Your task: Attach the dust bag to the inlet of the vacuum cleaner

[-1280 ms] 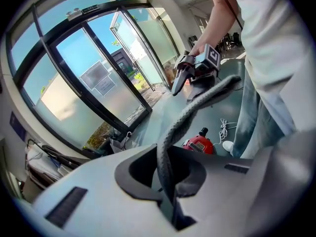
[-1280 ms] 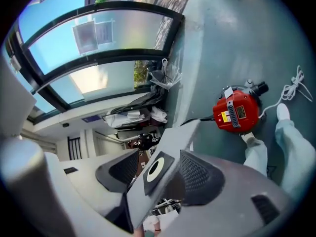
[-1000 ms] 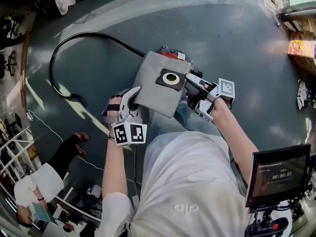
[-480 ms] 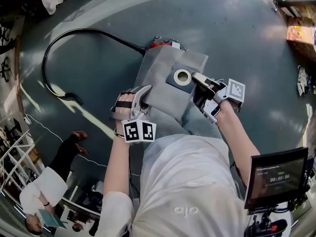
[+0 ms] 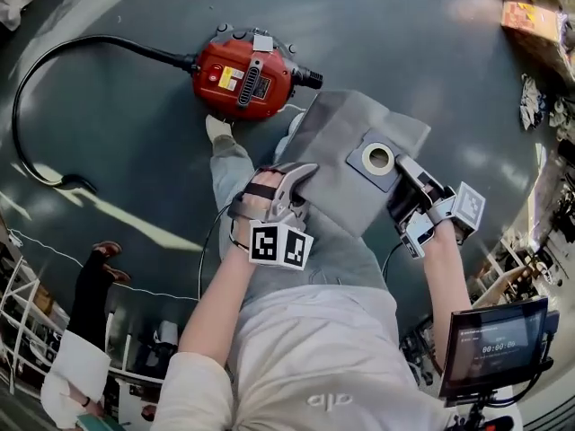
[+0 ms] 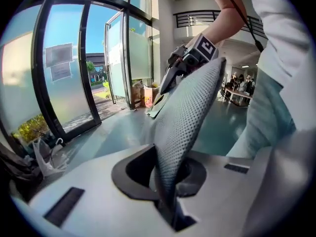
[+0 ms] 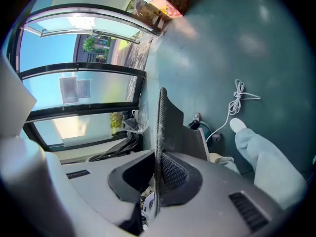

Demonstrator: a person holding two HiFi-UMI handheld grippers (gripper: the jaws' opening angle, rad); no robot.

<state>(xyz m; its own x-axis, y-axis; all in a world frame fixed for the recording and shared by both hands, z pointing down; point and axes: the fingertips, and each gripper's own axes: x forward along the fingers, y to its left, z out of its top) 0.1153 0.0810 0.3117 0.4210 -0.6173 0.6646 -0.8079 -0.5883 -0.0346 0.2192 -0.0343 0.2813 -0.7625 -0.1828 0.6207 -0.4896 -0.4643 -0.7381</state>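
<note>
Progress: early days I'd say. The dust bag (image 5: 346, 164) is off the floor and gripped on both sides, but it isn't on the vacuum cleaner (image 5: 244, 77) yet.
Bag spot: hanging over the person's legs, just to the lower right of the vacuum cleaner and not touching it.
Left tongs (image 5: 301, 176): pinched tight on the bag's edge, on the side nearer the vacuum cleaner.
Right tongs (image 5: 406, 167): have just been closing, and now clamp the bag's edge on the side away from the vacuum cleaner, right beside the collar ring (image 5: 378, 158).
Still to do: my guess is to swing the ring round to the black stub (image 5: 308, 78) on the vacuum cleaner's side and push it on.
Head view only: shows the vacuum cleaner, its hose (image 5: 54, 61) and the ring's hole facing up.
Left gripper view only: shows the bag's mesh weave, with the other gripper across it.
Right gripper view only: shows the bag edge-on, thin as card, with a white cord on the floor behind it. I can't pick out the vacuum cleaner there.
</note>
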